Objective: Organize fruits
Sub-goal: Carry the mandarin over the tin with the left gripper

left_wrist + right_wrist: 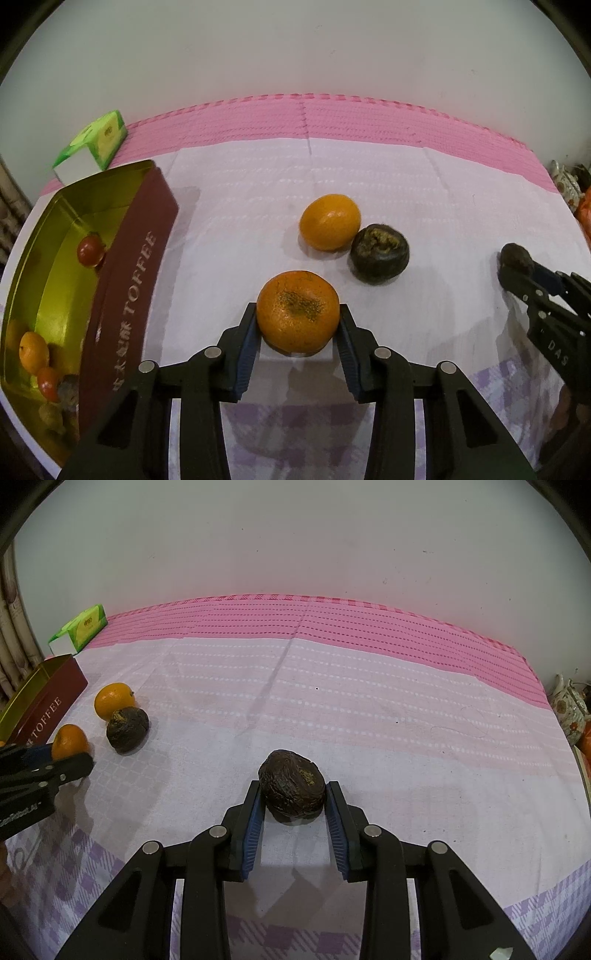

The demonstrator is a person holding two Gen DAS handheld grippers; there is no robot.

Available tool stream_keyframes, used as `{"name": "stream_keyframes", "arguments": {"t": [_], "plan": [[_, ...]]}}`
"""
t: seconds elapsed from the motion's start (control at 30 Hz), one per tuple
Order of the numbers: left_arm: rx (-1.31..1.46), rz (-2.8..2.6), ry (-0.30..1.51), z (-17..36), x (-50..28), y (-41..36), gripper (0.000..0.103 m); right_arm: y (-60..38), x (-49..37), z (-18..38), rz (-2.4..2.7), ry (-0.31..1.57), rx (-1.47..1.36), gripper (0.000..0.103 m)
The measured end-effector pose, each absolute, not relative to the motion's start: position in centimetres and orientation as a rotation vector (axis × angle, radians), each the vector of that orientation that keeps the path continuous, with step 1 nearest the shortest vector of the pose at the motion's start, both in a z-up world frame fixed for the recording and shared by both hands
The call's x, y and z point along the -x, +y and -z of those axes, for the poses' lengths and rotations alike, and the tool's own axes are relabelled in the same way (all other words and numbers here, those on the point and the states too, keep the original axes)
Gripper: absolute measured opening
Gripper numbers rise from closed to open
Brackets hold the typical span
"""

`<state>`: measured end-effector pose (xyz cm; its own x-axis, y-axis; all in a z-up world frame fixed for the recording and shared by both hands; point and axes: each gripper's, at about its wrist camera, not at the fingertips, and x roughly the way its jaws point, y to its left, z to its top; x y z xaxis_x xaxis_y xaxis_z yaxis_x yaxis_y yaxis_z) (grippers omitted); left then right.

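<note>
Left gripper (pixel 297 326) closed on speckled orange (pixel 297 311), pads pressing both flanks, fruit low over cloth (pixel 424 192). Right gripper (pixel 293 799) clamped on wrinkled dark fruit (pixel 291 785), long axis running across the jaws. Toffee tin (pixel 129 280) just to the left of the left gripper, nearer that hand; well apart from the right. Inside tin: one orange (pixel 33 351), two small red fruits (pixel 90 249), more unclear. Loose on cloth beyond: second orange (pixel 330 222) touching dark round fruit (pixel 379 254).
</note>
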<state>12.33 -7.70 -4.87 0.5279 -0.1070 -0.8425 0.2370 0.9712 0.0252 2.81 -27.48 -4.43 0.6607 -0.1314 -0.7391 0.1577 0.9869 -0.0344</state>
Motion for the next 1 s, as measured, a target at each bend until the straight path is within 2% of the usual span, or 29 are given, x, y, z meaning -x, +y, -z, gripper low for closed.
{"name": "stream_keyframes", "arguments": {"t": [0.57,1.0], "plan": [[-0.098,0.172,0.941,0.6,-10.6,-4.2,0.041,-27.3,-2.9,4.4,0.177,0.834,-0.025,0.031],[-0.08,0.003,0.894,-2.1,-11.0,4.0,0.041,-27.2,-2.9,4.4,0.183,0.834,-0.01,0.031]]}}
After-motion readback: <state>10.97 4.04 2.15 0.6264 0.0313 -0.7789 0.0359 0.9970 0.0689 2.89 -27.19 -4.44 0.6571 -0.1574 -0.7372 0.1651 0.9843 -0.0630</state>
